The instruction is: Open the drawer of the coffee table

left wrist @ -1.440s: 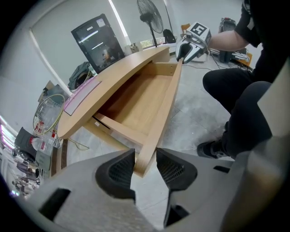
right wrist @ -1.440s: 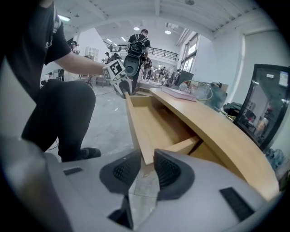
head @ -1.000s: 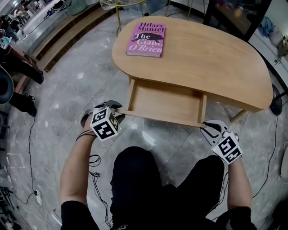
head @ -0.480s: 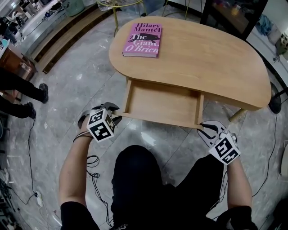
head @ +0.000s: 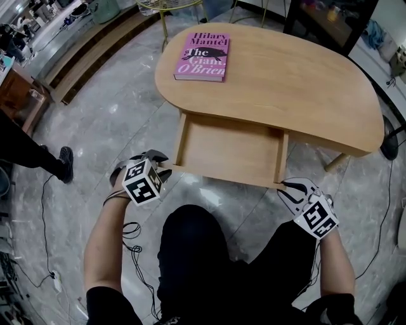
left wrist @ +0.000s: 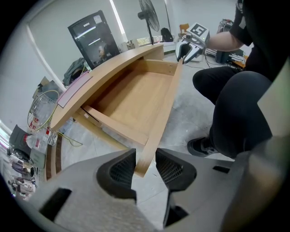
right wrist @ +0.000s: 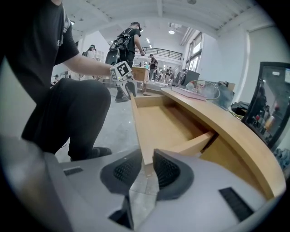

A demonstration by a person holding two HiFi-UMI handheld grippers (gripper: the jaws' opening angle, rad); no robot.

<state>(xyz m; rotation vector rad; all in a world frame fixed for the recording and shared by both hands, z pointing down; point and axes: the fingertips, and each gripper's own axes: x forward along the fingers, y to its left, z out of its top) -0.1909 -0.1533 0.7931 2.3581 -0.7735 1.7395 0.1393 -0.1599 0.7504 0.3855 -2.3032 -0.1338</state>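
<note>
The light wooden coffee table (head: 298,82) has its drawer (head: 231,149) pulled out toward me, and the drawer is empty inside. My left gripper (head: 163,170) is shut on the left end of the drawer front (head: 222,178); in the left gripper view the board's end (left wrist: 144,163) sits between the pads of that gripper (left wrist: 145,165). My right gripper (head: 283,185) is shut on the right end, where the board corner (right wrist: 144,158) lies between its pads (right wrist: 147,167). A pink book (head: 203,56) lies on the tabletop at the far left.
My knees in dark trousers (head: 203,254) are just below the drawer front. A bystander's leg and shoe (head: 63,162) stand on the marble floor at the left, near a cable (head: 44,209). A fan base (head: 388,136) and a dark cabinet (head: 330,19) are at the right.
The drawer has come out slightly further toward me, with both grippers moving back along with it. The bystander at the left has walked on.
</note>
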